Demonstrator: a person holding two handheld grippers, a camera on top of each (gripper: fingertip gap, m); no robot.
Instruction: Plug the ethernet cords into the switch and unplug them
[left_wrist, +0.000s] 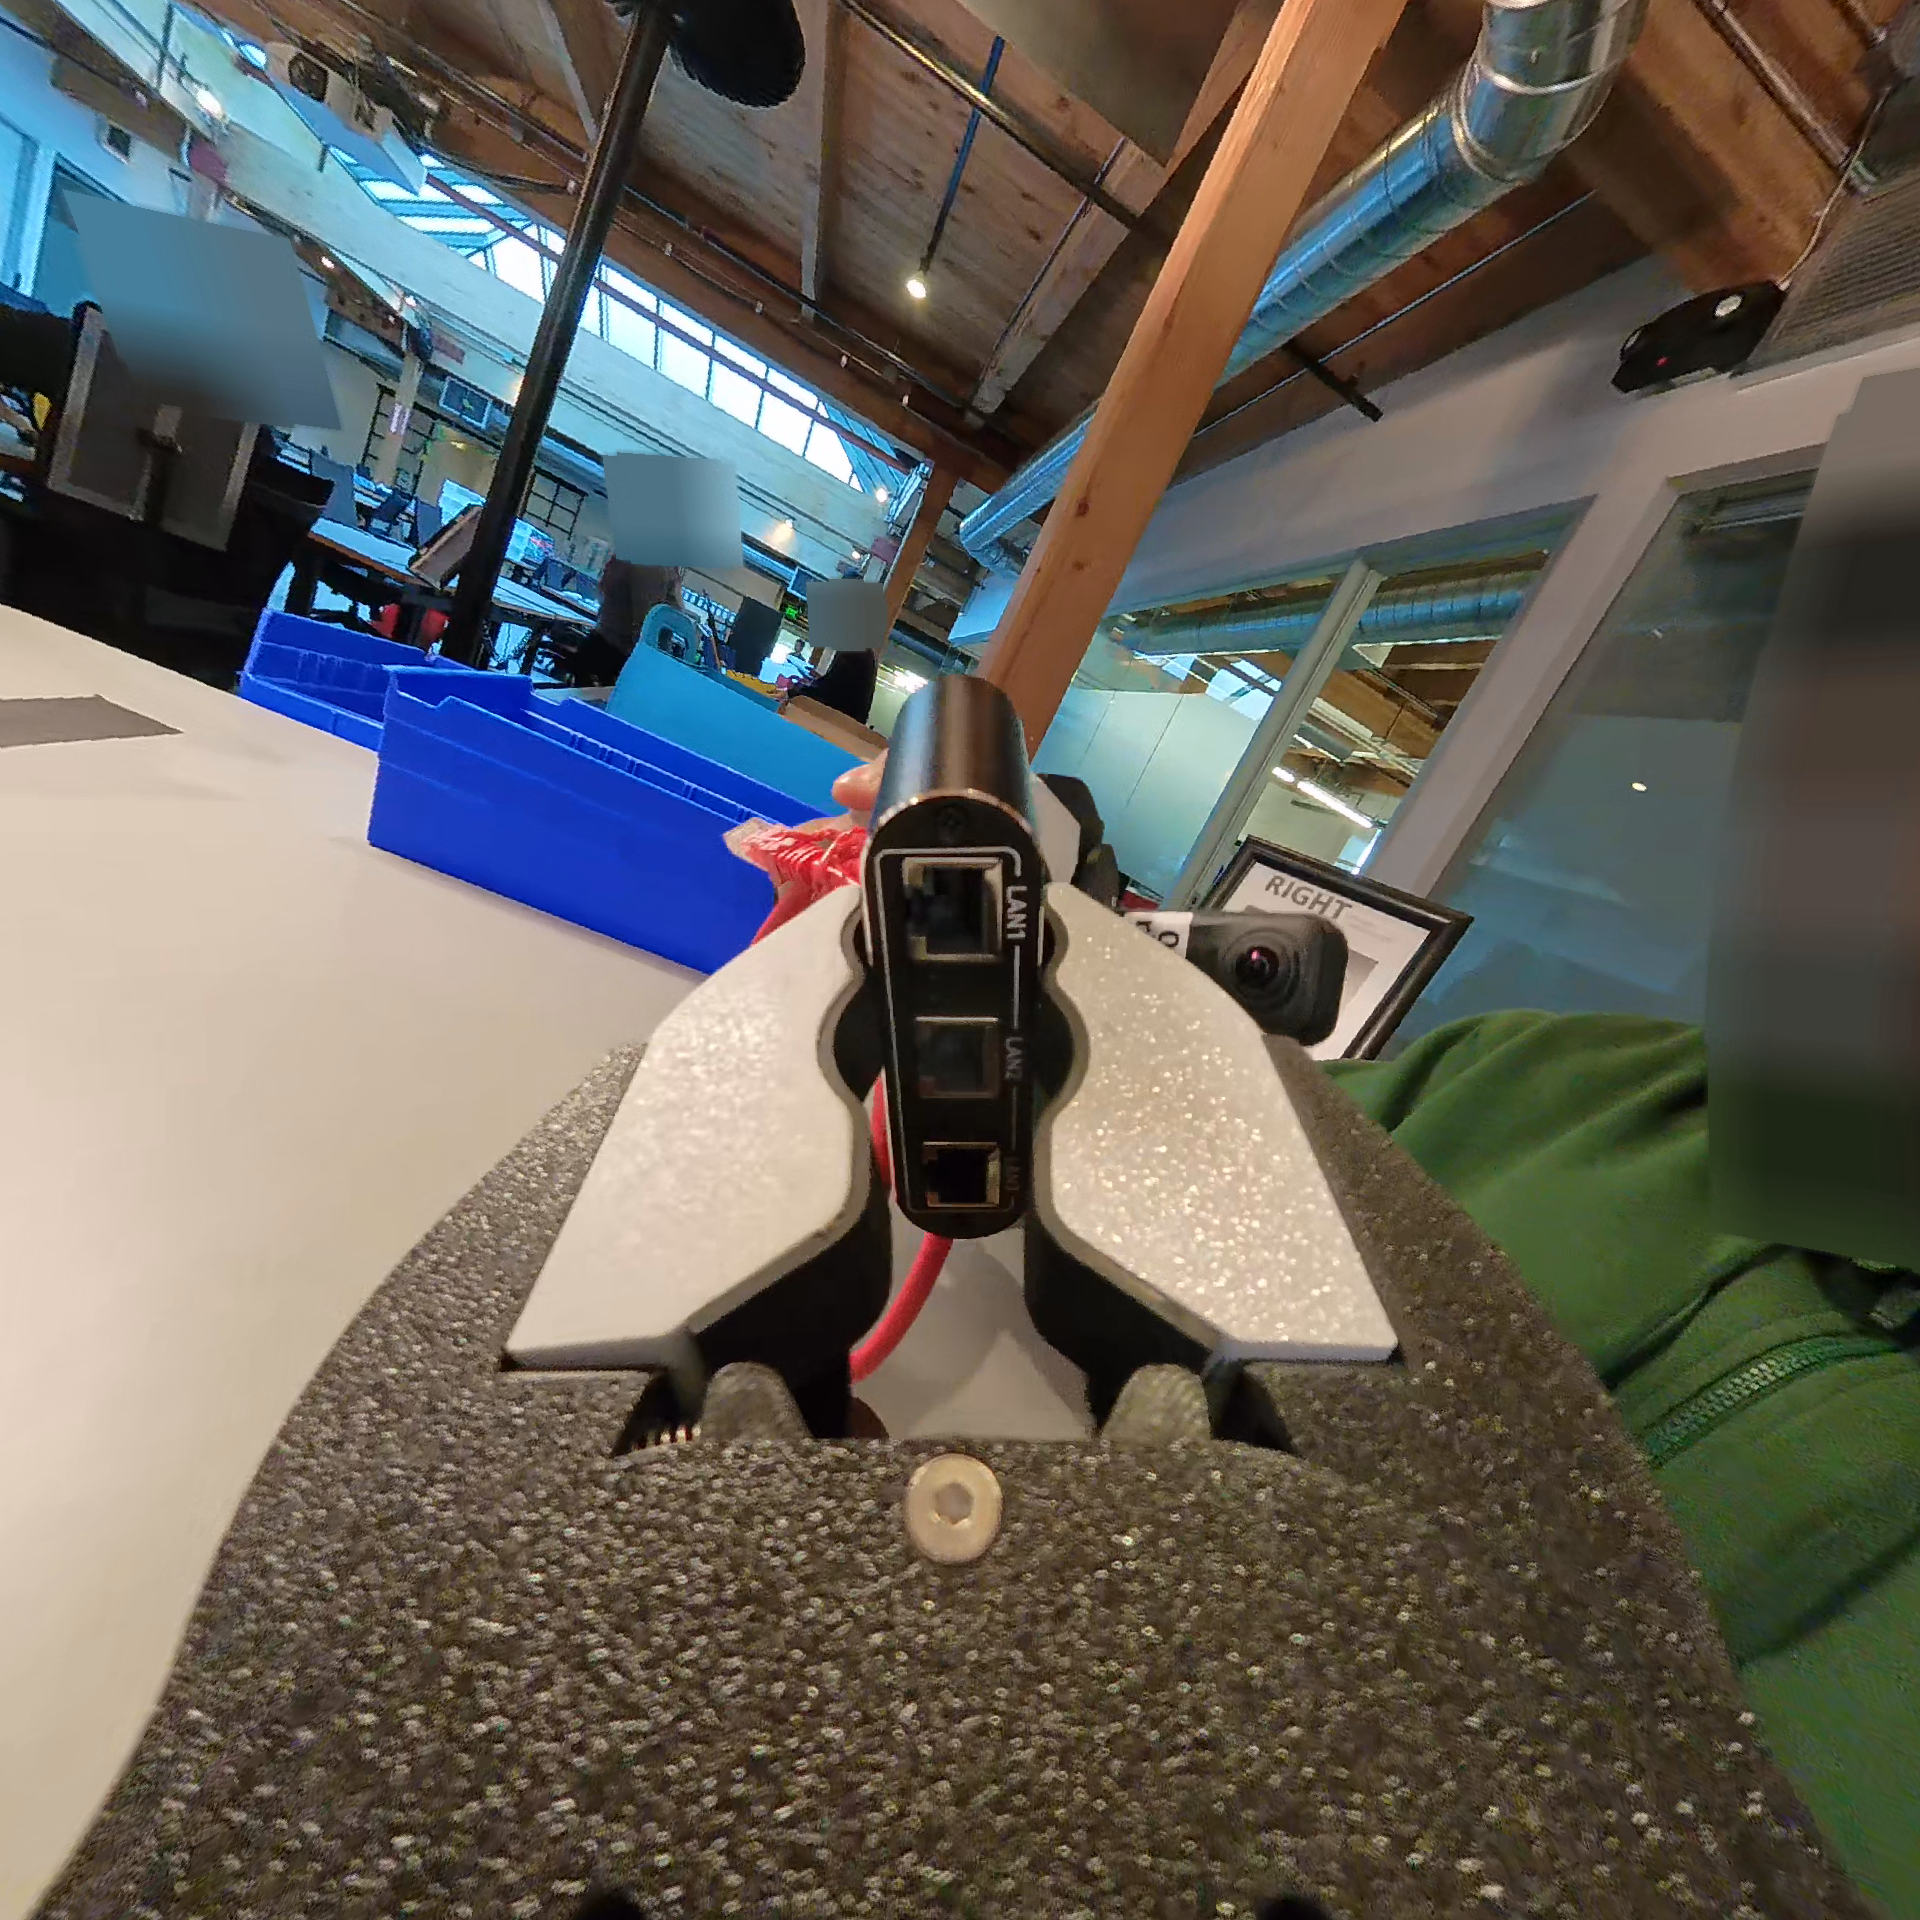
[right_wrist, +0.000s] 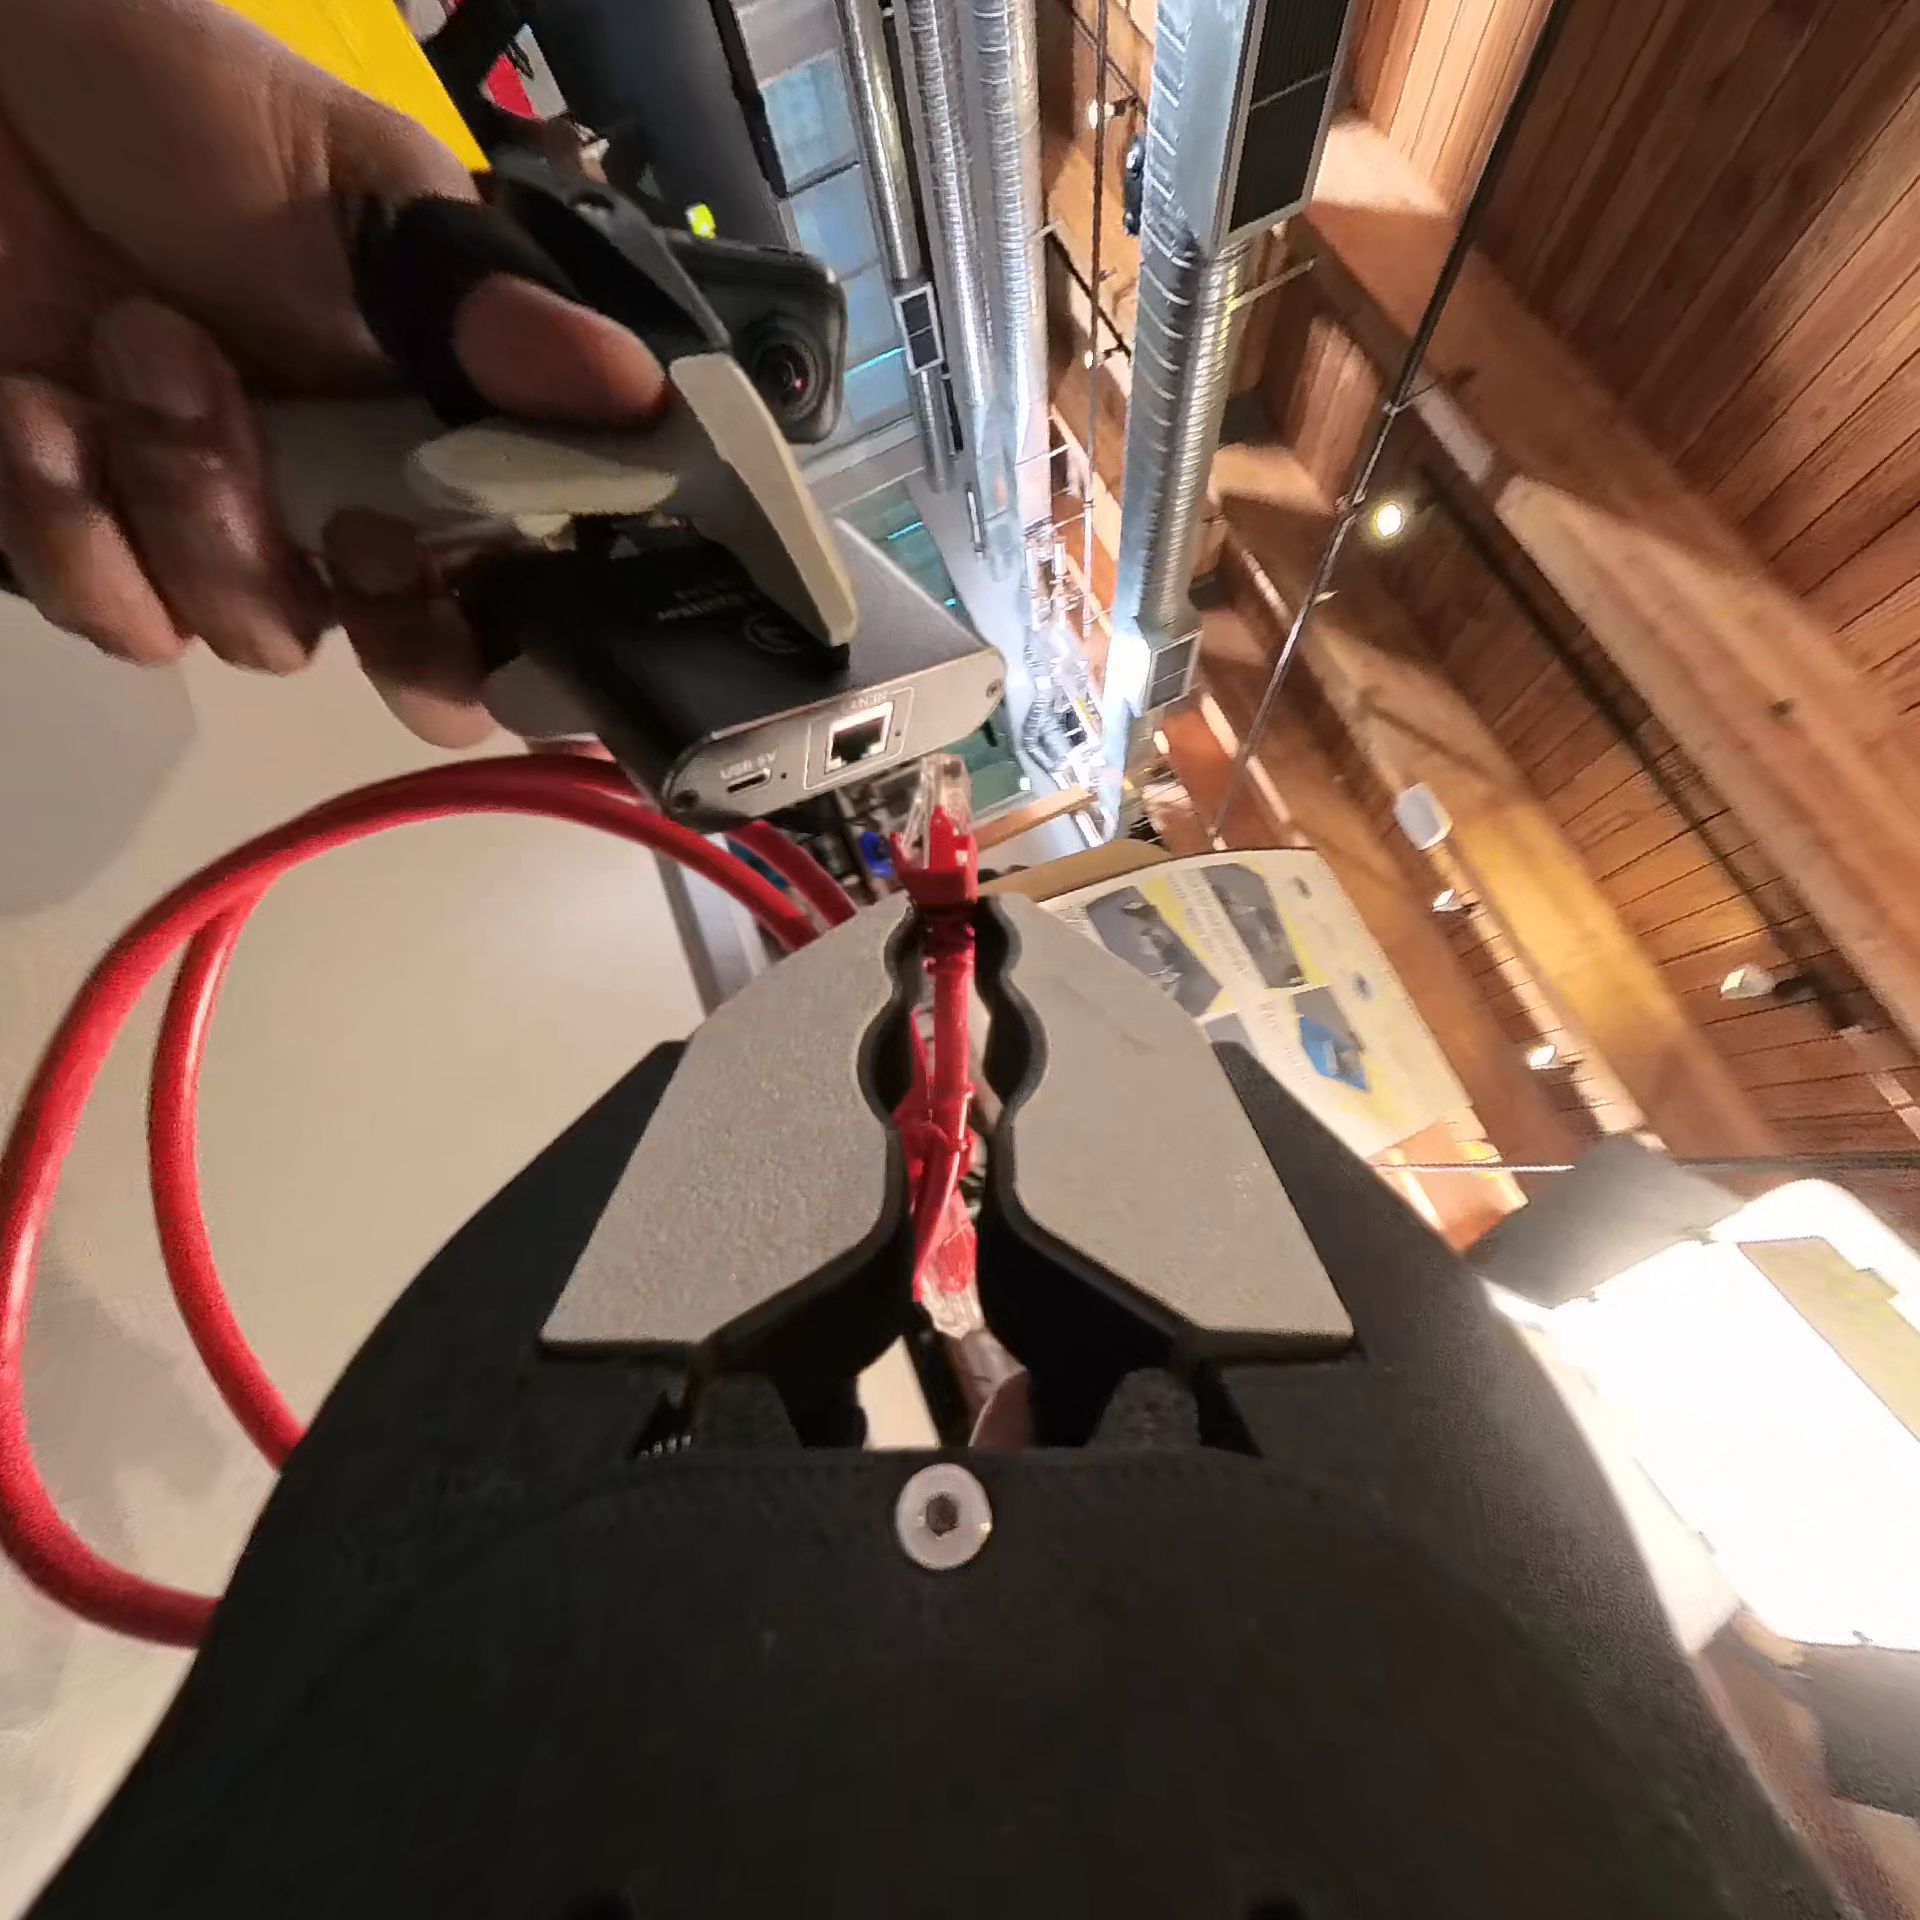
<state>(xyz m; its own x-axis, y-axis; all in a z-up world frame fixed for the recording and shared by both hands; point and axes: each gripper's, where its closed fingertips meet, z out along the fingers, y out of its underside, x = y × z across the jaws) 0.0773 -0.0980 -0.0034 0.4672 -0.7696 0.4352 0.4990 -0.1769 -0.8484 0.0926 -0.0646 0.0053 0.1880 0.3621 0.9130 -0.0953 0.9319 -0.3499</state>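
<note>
My left gripper (left_wrist: 954, 925) is shut on a small black switch (left_wrist: 956, 997), held on edge with its three empty ports facing the camera. In the right wrist view the same switch (right_wrist: 790, 686) shows its other end, with one empty port, clamped by the left gripper's fingers (right_wrist: 769, 520). My right gripper (right_wrist: 951, 914) is shut on a red ethernet cord (right_wrist: 943, 1039) just behind its clear plug (right_wrist: 935, 800). The plug tip sits just below and to the right of that port, not inserted. The cord loops off to the left (right_wrist: 208, 935).
Blue plastic bins (left_wrist: 561, 790) stand on the white table (left_wrist: 208, 1039) at the back left. A person's green sleeve (left_wrist: 1662, 1247) is on the right, and a framed sign (left_wrist: 1340, 935) stands behind the right gripper's camera (left_wrist: 1268, 966). A hand (right_wrist: 208, 364) holds the left gripper. My hands' fingertips stand some 4 centimetres from each other.
</note>
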